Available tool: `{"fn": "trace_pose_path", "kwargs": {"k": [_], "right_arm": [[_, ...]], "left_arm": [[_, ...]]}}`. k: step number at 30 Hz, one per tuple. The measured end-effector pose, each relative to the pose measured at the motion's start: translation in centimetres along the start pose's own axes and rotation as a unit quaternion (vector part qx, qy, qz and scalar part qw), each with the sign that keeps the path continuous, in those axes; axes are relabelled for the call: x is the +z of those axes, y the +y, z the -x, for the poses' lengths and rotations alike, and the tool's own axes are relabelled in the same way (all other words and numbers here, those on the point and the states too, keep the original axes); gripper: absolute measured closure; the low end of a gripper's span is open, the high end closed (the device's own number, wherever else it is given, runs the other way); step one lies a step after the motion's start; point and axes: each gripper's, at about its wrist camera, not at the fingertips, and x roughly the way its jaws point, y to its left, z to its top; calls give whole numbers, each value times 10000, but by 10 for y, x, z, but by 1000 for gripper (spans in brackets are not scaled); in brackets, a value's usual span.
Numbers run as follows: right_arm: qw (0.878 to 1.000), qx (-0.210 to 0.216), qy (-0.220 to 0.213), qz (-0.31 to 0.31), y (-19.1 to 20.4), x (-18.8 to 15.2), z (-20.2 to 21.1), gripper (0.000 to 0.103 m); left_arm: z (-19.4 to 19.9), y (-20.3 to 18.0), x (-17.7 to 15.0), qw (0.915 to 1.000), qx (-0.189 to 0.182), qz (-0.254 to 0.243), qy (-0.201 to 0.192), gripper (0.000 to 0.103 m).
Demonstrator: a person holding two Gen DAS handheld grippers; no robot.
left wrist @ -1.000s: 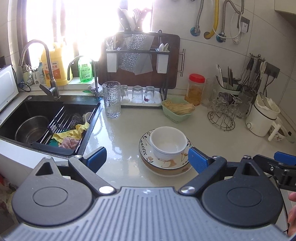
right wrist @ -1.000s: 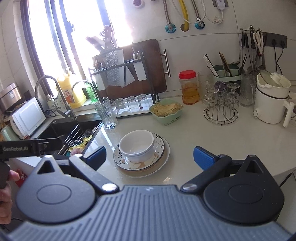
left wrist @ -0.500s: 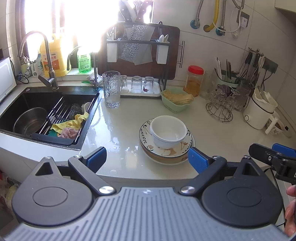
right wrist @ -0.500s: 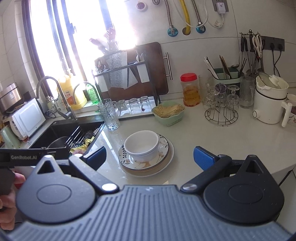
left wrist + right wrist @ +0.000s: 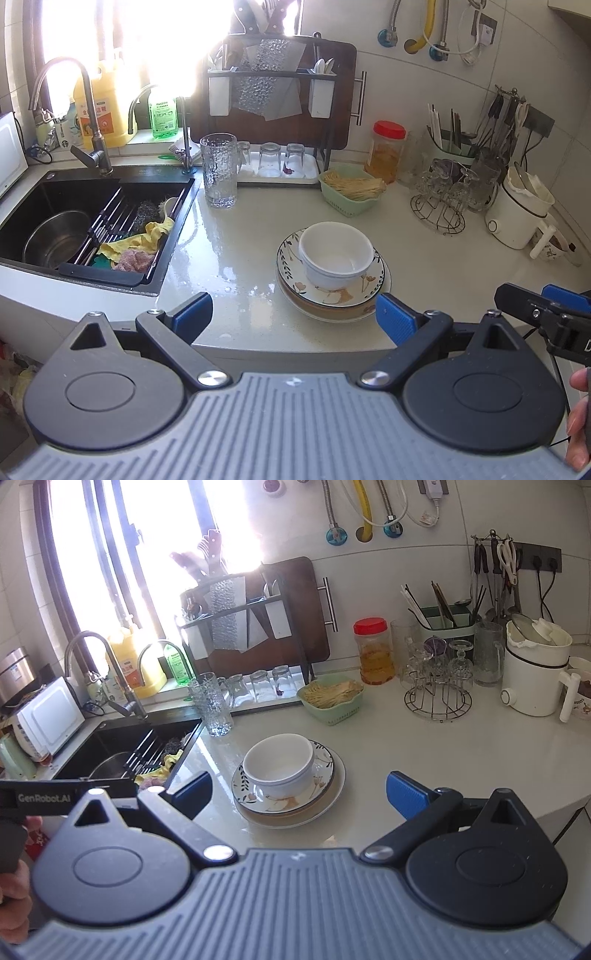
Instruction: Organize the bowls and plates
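White bowl on stacked plates, both tools spread, hovering apart.

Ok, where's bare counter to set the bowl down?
Bare counter lies between the sink and the plates, and right of them before the kettle. Crowded at the back: tall glass, green basket, glass rack.

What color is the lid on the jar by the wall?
The jar's lid is red, clearest in the right wrist view.

Bare counter lies between tall glass and stacked plates
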Motion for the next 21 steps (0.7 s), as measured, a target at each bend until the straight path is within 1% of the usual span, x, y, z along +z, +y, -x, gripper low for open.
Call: {"fn": "trace_pose_path", "kwargs": {"k": [21], "right_arm": [[9999, -71, 81, -102, -2, -2, -3, 1]], "left_arm": [[-1, -4, 1, 10000, -52, -79, 7, 5]]}}
